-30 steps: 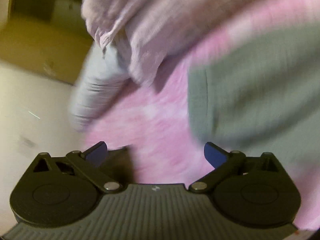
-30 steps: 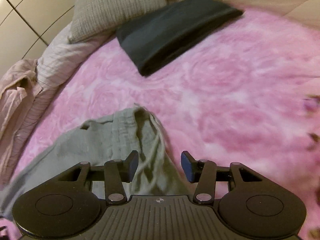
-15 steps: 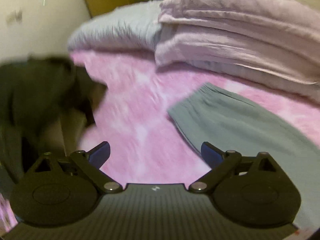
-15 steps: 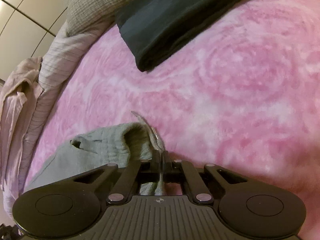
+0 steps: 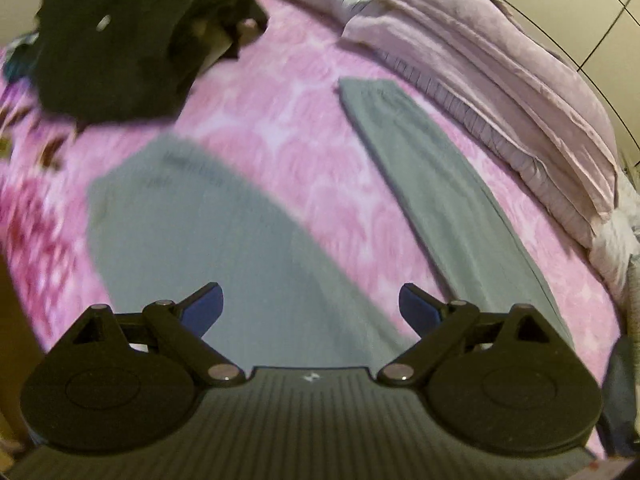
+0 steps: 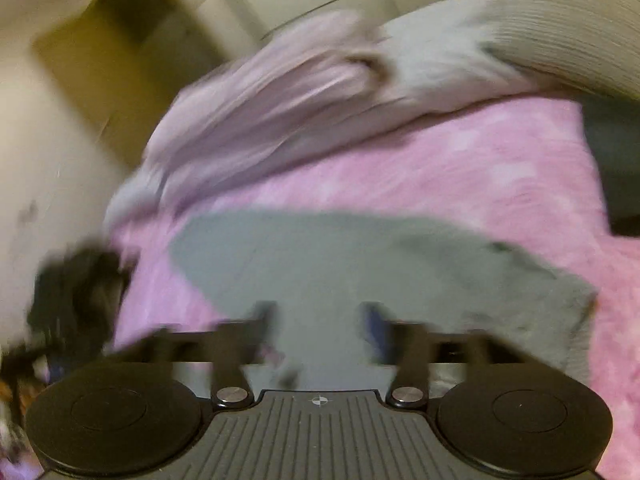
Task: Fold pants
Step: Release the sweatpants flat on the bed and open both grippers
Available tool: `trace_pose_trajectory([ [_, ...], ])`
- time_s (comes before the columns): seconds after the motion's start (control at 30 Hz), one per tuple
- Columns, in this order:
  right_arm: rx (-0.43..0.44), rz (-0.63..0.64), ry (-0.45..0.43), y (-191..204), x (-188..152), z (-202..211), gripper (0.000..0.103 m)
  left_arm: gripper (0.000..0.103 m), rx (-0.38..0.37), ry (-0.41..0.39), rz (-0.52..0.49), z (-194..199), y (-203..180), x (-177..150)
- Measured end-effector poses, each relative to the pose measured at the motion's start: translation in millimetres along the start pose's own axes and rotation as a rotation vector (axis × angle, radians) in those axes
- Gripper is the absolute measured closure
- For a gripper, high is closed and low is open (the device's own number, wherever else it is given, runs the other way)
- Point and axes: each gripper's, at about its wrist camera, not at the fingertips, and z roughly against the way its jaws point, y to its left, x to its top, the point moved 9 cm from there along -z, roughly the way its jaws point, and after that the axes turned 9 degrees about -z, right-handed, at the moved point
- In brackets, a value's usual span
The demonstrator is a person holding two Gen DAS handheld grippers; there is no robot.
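Pink bed [image 5: 304,120], grey pants [image 5: 208,240] spread flat on it, legs splayed in a V. In the left view the far leg [image 5: 448,184] runs long-axis away up-left toward the pillows [image 5: 500,80]. Left gripper [image 5: 311,306] hangs above the near leg, jaws wide, empty. Right gripper [image 6: 320,320], blurred, has just been opening, nothing pinched, pants right below its jaws.

Grey-green pants [image 5: 440,184] lie spread flat, legs apart.
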Motion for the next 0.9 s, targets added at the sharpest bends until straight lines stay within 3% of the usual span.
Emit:
trace_pose_trajectory([
  [0.2, -0.33, 0.046, 0.196, -58.9, -90.1, -7.6, 0.037, 0.01, 0.03, 0.081, -0.067, 21.0, 6.9, -47.1],
  [0.33, -0.538, 0.054, 0.44, -110.7, -166.6, -4.3, 0.038, 0.01, 0.008, 0.131, -0.132, 24.0, 1.1, -64.6],
  [0.43, -0.543, 0.003, 0.373, -102.8, -173.0, 23.7, 0.037, 0.011, -0.026, 0.169, -0.189, 27.0, -1.6, -72.9],
  [0.57, -0.511, -0.006, 0.279, -58.4, -162.0, 63.4, 0.037, 0.013, -0.059, 0.18, -0.279, 47.9, 2.0, -75.9],
  [0.9, -0.384, -0.047, 0.084, 94.0, -142.9, 137.1, 0.036, 0.013, -0.143, 0.05, -0.515, 152.2, 20.4, -45.1],
])
